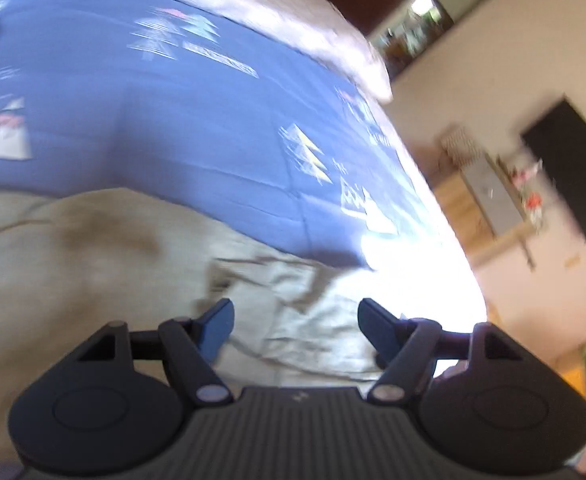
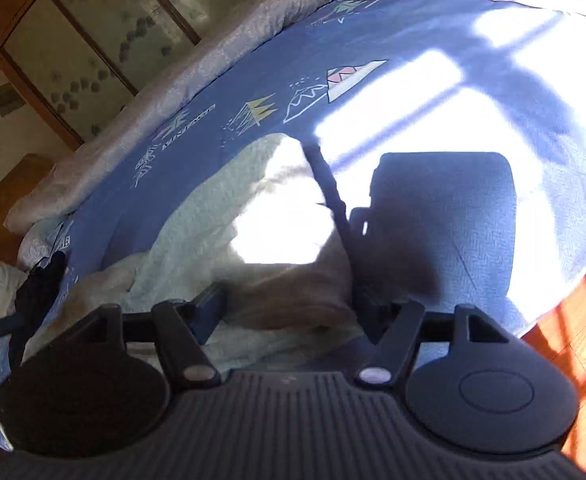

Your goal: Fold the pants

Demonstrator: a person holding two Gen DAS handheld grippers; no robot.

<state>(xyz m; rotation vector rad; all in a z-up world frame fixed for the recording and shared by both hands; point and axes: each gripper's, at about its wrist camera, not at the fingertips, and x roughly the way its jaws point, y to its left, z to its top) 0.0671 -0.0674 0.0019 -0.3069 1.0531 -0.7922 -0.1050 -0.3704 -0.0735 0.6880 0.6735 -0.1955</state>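
Pants: pale beige-grey cloth pants (image 1: 105, 264) lay crumpled on the bed, filling the 6 to 9 o'clock part of the left wrist view; in the right wrist view they ran from centre toward 8 o'clock, part sunlit.
Bed: blue printed bedsheet (image 1: 181, 120) with white and pastel triangle drawings, a pale quilted cover (image 2: 197, 60) along its far edge.
Left gripper: black two-finger left gripper (image 1: 296, 320), fingers set wide, hanging over the pants with only loose cloth seen between them, no grip visible.
Right gripper: black right gripper (image 2: 289, 312), fingers narrower, a dark bunched fold of the pants between them; whether the pads pressed it could not be told.
Floor: orange-brown wooden floor (image 2: 573, 292) at 4 o'clock, right wrist view.
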